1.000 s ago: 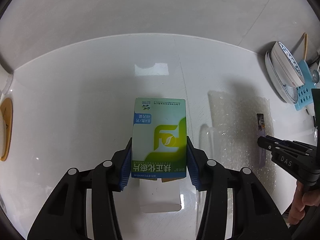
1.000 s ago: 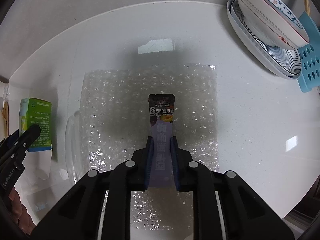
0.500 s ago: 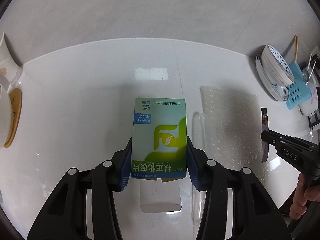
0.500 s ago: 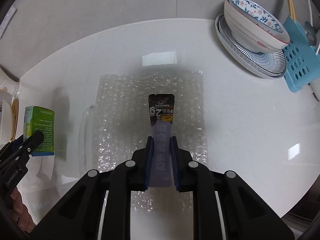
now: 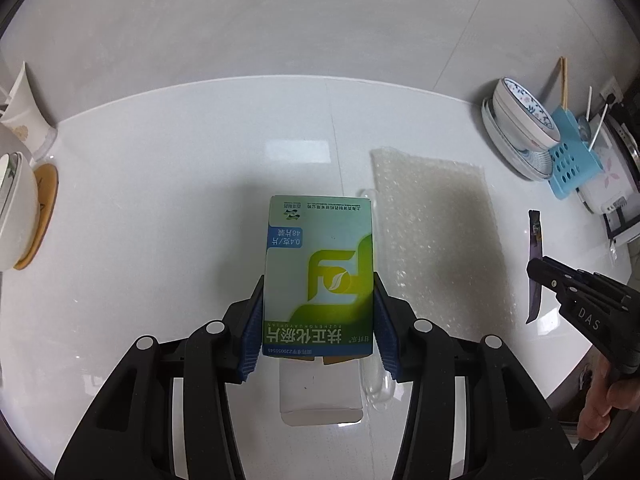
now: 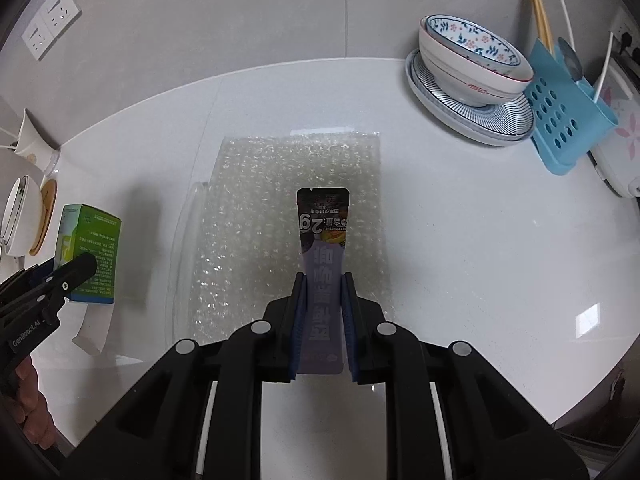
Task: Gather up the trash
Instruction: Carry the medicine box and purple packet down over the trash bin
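Gripping a green-and-white cardboard medicine box [image 5: 319,276] above the glossy white tabletop [image 5: 160,208], the left tongs [image 5: 318,320] are closed on its sides. Right tongs [image 6: 323,312] pinch a narrow purple-and-black snack sachet [image 6: 323,248] over a clear bubble-wrap sheet [image 6: 256,216].

Bright, even light — glare patches on the countertop [image 5: 160,208] (fisheye-bent, dark-vignetted edges), soft shadows.

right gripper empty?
No, the right gripper is shut on a dark purple snack sachet, held lengthwise between its pads above the bubble wrap.
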